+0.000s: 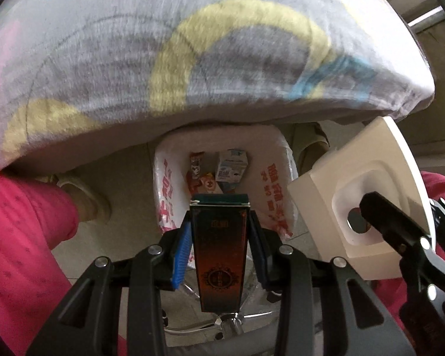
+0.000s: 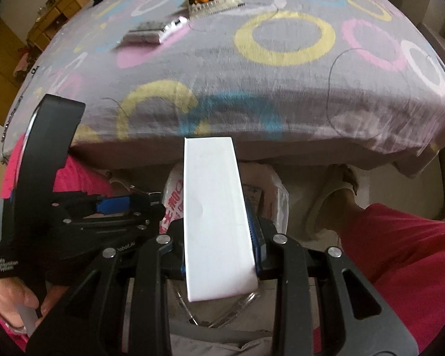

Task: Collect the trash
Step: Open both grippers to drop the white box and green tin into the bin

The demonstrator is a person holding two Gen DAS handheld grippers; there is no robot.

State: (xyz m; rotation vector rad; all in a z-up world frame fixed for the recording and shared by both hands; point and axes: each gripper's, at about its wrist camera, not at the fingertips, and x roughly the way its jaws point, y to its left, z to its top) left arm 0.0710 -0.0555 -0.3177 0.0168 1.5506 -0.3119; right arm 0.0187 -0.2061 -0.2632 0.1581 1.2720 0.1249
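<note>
Left tool: blue ribbed pads clamp a tall dark box, brown fading to black, gold ornate emblem, teal top edge; its writing is too blurred to read.
Right tool: clamps a plain white glossy box; in the left view its open face shows a moulded recess.
Trash bag: white plastic with red printed characters, mouth open, on the floor at 12 o'clock of both tools.
Bag contents: small blue-white carton, red wrappers.
Bed: grey fleece sheet with yellow, pink, blue and white rings; two packets lie at 11 o'clock.
</note>
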